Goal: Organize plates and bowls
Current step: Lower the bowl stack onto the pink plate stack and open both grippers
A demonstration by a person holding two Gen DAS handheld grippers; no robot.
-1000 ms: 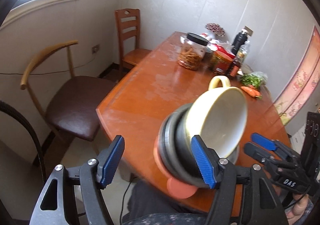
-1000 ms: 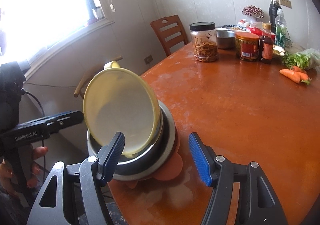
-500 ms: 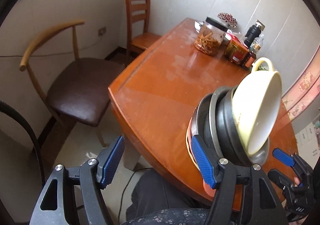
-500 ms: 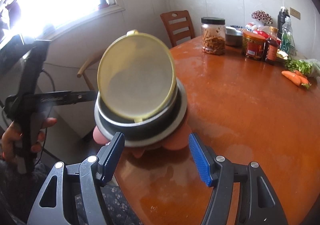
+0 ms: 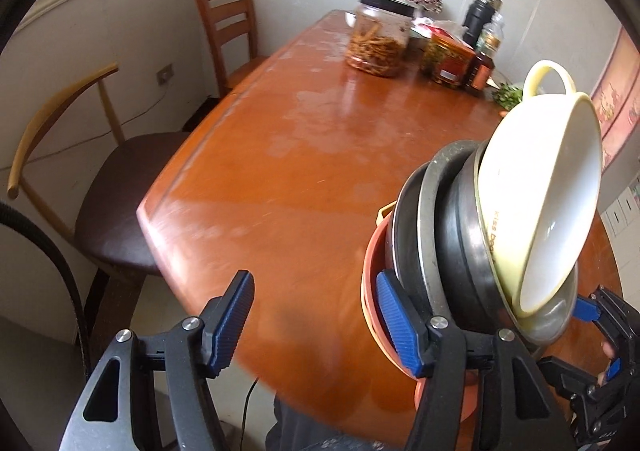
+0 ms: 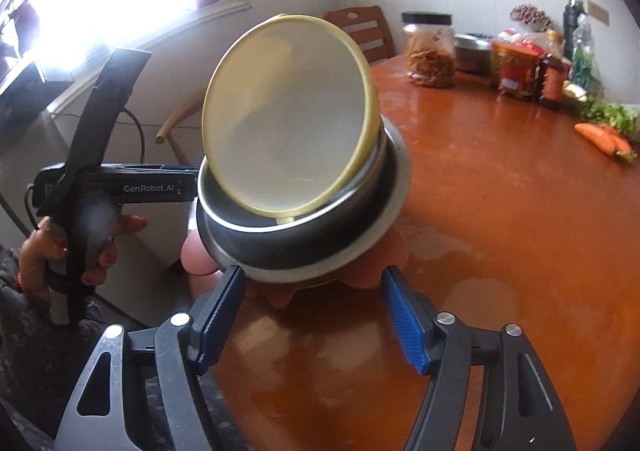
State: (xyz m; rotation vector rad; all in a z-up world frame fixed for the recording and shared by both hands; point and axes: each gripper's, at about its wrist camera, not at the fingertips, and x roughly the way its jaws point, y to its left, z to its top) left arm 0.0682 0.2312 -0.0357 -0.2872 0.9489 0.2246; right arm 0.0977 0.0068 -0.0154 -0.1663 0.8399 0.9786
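Observation:
A tilted stack stands on edge at the near rim of the orange table point(image 5: 300, 171). It is a yellow handled bowl point(image 5: 552, 203) on dark metal bowls and plates point(image 5: 452, 235), backed by an orange plate point(image 5: 370, 271). My left gripper point(image 5: 314, 283) has only table between its closing jaws; the outer side of its right finger lies against the orange plate. In the right wrist view the yellow bowl point(image 6: 288, 119) faces the camera. My right gripper point(image 6: 313, 277) is opening, its fingertips just under the stack's lower rim point(image 6: 304, 243) and not pressing it.
A snack jar point(image 5: 378, 39), sauce jars, bottles and a metal bowl crowd the table's far end, with carrots point(image 6: 604, 137) and greens beside them. Two chairs point(image 5: 112, 187) stand left of the table. A person's hand point(image 6: 48, 251) holds the left gripper's handle under the window.
The stack has tipped steeper and slid right in the left wrist view as the left gripper dropped toward the table edge. In the right wrist view it looms closer, and the right jaws stand slightly wider.

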